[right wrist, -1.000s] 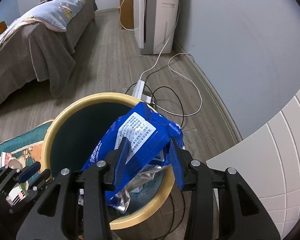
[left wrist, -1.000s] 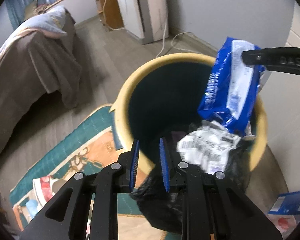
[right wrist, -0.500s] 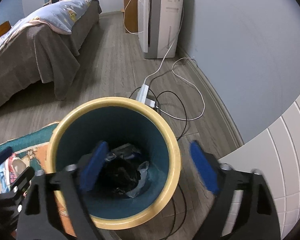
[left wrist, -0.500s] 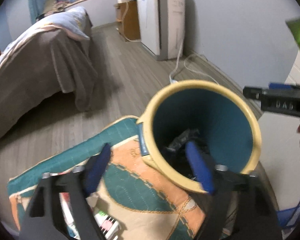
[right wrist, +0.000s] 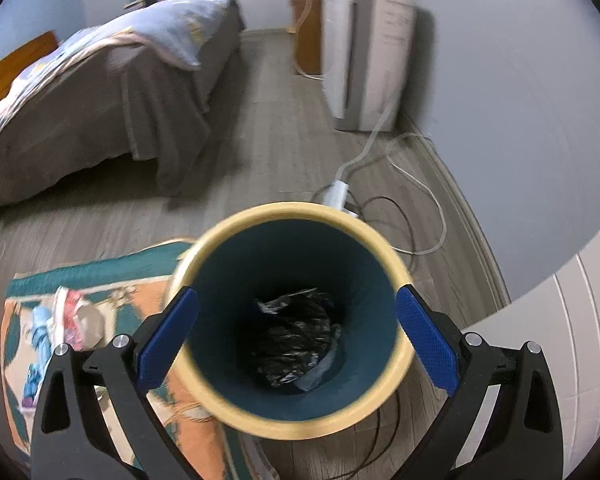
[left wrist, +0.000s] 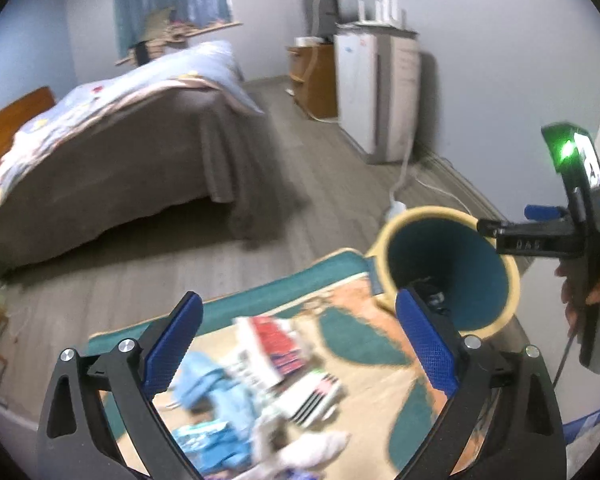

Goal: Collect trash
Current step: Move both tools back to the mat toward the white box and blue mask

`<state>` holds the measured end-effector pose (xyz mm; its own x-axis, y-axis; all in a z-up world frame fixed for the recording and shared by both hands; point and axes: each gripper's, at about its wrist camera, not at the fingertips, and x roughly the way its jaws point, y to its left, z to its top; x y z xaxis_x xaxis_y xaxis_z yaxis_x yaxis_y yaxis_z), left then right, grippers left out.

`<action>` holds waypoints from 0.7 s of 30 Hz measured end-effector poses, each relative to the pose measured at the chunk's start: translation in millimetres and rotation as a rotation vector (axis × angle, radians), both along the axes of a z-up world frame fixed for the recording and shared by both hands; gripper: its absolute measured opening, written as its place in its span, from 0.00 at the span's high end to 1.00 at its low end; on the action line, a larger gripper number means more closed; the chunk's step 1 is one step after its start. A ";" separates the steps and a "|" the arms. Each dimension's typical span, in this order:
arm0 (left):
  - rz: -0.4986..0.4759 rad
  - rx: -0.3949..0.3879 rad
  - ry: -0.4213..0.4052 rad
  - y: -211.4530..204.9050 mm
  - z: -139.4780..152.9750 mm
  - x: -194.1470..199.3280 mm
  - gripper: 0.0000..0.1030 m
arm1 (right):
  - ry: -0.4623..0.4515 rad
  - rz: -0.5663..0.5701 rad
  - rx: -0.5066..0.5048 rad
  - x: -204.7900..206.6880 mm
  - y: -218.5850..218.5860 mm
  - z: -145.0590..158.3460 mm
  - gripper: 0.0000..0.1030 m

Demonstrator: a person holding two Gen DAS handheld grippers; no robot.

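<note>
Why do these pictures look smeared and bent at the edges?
Left wrist view: motion blur smears the litter on the rug, and a green lamp glares. Right wrist view: the bin rim and bed blur. Both views: the fisheye lens curves walls and leaves dark corners.

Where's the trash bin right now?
In the right wrist view the trash bin stands on the wood floor directly below the open right tool, beside the rug.

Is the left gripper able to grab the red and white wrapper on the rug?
Probably yes. The left gripper is wide open and empty, and the red and white wrapper lies on the rug right ahead between the jaws, nothing covering it.
</note>
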<state>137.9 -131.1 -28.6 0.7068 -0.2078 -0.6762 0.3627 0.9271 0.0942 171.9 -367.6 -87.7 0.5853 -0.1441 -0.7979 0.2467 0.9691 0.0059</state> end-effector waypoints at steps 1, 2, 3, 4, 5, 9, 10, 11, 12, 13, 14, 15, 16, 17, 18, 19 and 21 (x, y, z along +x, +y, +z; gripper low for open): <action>0.016 -0.018 0.006 12.1 4.8 -2.7 0.07 | 0.006 0.026 -0.011 1.6 10.9 2.5 0.06; 0.036 -0.032 0.011 22.8 8.2 -5.0 0.07 | 0.012 0.045 -0.016 2.7 19.2 4.0 0.06; 0.069 -0.042 0.008 36.0 11.0 -8.5 0.07 | 0.017 0.062 -0.019 3.0 28.2 6.0 0.06; 0.092 -0.050 0.001 48.4 12.6 -12.5 0.07 | 0.016 0.086 -0.015 3.4 39.4 9.0 0.06; 0.107 -0.056 -0.007 58.2 13.5 -16.1 0.07 | 0.016 0.099 -0.011 3.6 46.4 10.8 0.06; 0.161 -0.102 0.011 99.9 3.8 -18.6 0.07 | 0.018 0.130 0.025 4.7 80.8 18.6 0.06; 0.180 -0.113 0.022 108.2 1.6 -17.0 0.07 | 0.013 0.134 0.040 4.6 87.1 19.6 0.06; 0.195 -0.117 0.020 116.8 0.3 -17.0 0.07 | 0.007 0.137 0.055 4.8 93.8 20.9 0.06; 0.202 -0.114 0.013 121.6 -0.1 -17.5 0.07 | 0.004 0.139 0.067 5.0 101.0 22.9 0.06; 0.212 -0.111 0.007 129.0 -1.6 -18.6 0.07 | 0.008 0.130 0.064 6.0 110.7 24.4 0.06; 0.219 -0.111 0.011 134.4 -2.8 -19.2 0.07 | 0.010 0.127 0.049 7.3 117.7 25.7 0.06; 0.225 -0.116 0.024 141.9 -5.1 -18.4 0.07 | 0.007 0.131 0.034 7.7 125.3 27.1 0.06; 0.229 -0.119 0.028 146.8 -6.4 -18.2 0.07 | -0.005 0.147 0.040 8.2 133.5 27.8 0.06; 0.232 -0.119 0.029 151.6 -6.9 -18.4 0.07 | -0.017 0.162 0.061 7.4 139.4 27.4 0.06; 0.234 -0.114 0.026 156.9 -7.7 -17.9 0.07 | -0.032 0.180 0.092 6.5 144.6 26.1 0.06; 0.233 -0.108 0.022 159.3 -8.7 -17.0 0.07 | -0.058 0.207 0.128 4.9 151.1 24.7 0.06; 0.229 -0.080 0.015 164.7 -11.0 -13.9 0.07 | -0.087 0.206 0.112 6.3 164.7 20.9 0.06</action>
<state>124.0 33.6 -39.7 0.7317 -0.0961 -0.6748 0.1425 0.9897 0.0136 178.2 -202.9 -66.8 0.6602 0.0717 -0.7476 0.0378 0.9910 0.1284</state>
